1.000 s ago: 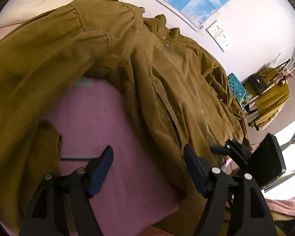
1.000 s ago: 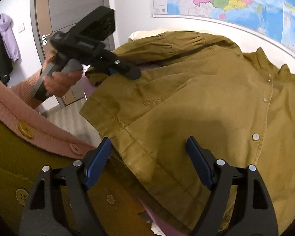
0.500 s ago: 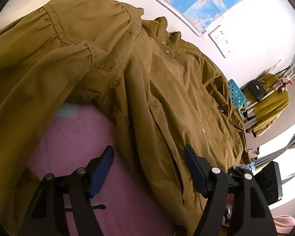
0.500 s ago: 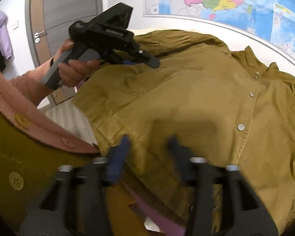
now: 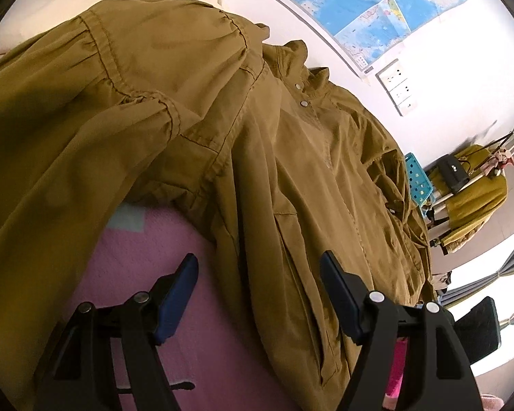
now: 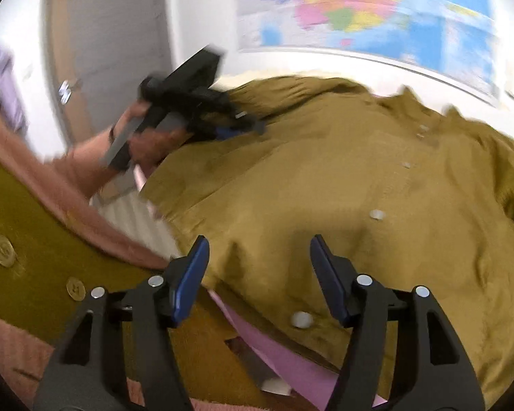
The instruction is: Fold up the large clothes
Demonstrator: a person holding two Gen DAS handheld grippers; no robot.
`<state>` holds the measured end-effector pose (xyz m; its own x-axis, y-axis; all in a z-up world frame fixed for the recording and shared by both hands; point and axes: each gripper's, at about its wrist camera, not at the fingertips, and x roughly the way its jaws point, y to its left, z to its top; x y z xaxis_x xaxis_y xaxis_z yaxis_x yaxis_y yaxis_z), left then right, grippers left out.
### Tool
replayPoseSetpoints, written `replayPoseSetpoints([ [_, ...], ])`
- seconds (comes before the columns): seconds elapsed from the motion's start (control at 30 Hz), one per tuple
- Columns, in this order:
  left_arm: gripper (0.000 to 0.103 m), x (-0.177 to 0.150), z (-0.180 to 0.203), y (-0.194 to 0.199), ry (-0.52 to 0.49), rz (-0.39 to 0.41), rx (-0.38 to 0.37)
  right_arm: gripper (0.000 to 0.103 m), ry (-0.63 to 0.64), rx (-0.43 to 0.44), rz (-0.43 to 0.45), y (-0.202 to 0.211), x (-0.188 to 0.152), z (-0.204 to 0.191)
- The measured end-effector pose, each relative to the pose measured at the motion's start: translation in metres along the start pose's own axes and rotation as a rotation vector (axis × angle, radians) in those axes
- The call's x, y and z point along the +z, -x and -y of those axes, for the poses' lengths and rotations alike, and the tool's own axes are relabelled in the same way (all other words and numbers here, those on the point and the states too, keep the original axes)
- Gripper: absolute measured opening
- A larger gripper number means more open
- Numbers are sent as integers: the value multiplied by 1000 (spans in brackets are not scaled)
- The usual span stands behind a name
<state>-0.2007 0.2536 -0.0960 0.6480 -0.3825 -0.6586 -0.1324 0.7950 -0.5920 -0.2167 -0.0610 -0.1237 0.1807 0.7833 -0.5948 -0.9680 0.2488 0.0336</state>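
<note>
1. The olive jacket (image 5: 257,157) lies spread across the pink bed (image 5: 147,274).
2. Left gripper (image 5: 258,274): fingers apart over the jacket's edge at 6 o'clock, gripping nothing.
3. Right gripper (image 6: 258,257): fingers have just been opening, nothing pinched.
4. The wall map (image 6: 377,10) at 12 o'clock is blurred; no writing legible.

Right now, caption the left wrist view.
Open left gripper over olive-brown snap-button coat spread on pink bed cover.

No legible text anywhere
</note>
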Motion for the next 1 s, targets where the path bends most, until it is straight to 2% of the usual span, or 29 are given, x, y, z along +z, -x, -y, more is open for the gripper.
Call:
replayPoseSetpoints([
  [0.13, 71, 0, 0, 0, -1, 2, 10, 59, 130, -34, -91, -31, -5, -24],
  [0.2, 71, 1, 0, 0, -2, 3, 10, 59, 166, -75, -108, -41, -9, -27],
  [0.23, 71, 1, 0, 1, -4, 4, 9, 56, 178, -90, -111, -43, -11, -28],
  [0.3, 71, 1, 0, 0, -2, 5, 8, 31, 108, -47, -68, -33, -9, -19],
  [0.33, 72, 1, -1, 1, 0, 5, 4, 23, 71, -23, -50, -26, -7, -14],
  [0.37, 72, 1, -1, 1, 0, 4, 1, 2, 44, -19, -16, -14, -4, -7],
  [0.5, 76, 3, -5, 2, 11, 6, -20, 2, -45, -15, 91, 37, 3, 15],
  [0.57, 79, 5, -7, 1, 24, 15, -30, 2, -53, -9, 107, 53, -1, 21],
  [0.6, 80, 6, -7, 0, 30, 22, -33, 2, -52, -4, 89, 52, -5, 21],
  [0.7, 81, 12, -7, -4, 52, 51, -36, 3, 2, -4, -36, 28, -17, 6],
  [0.73, 76, 15, -7, -6, 62, 69, -32, 3, 11, 3, -67, 20, -22, 0],
  [0.77, 52, 17, -8, -8, 72, 82, -18, 3, 11, 25, -72, 14, -24, -3],
  [0.8, 35, 21, -10, -12, 86, 92, 15, 3, -1, 50, -65, 9, -24, -5],
  [0.83, 12, 23, -11, -14, 96, 97, 42, 3, 5, 60, -66, 5, -22, -8],
  [0.9, 5, 31, -14, -12, 119, 123, 56, 3, 38, 59, -80, -1, -19, -15],
  [1.0, 4, 44, 7, 5, 23, 188, 138, 4, 52, 84, -91, -5, -15, -19],
])
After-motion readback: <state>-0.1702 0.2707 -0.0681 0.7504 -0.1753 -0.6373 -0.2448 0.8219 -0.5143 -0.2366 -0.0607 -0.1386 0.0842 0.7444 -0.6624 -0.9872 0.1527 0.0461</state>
